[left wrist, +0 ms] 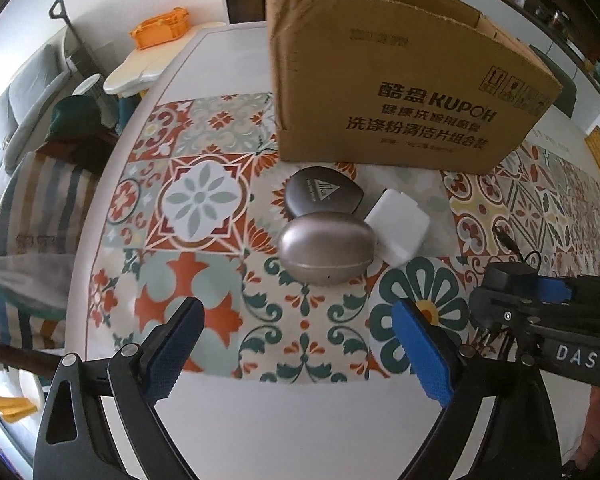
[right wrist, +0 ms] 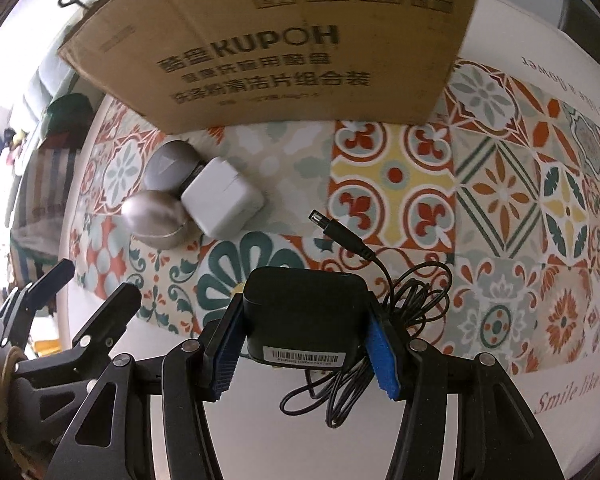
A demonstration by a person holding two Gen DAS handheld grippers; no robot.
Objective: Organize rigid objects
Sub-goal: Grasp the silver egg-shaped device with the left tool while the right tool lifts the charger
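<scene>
my right gripper (right wrist: 304, 344) clamps the black power adapter (right wrist: 306, 312) by its flat sides above the table; stiff, light, cable dangling. left gripper (left wrist: 296, 344) gapes empty near the bronze case (left wrist: 326, 248).

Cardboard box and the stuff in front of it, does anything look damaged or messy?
The brown cardboard box has a ragged, torn top rim. The black power adapter, clamped in the right gripper, trails a loosely tangled black cable. Nothing spilled.

One cardboard box (left wrist: 400, 80); two oval cases (left wrist: 326, 254); one white charger (left wrist: 398, 228); one black adapter (right wrist: 304, 312).
</scene>
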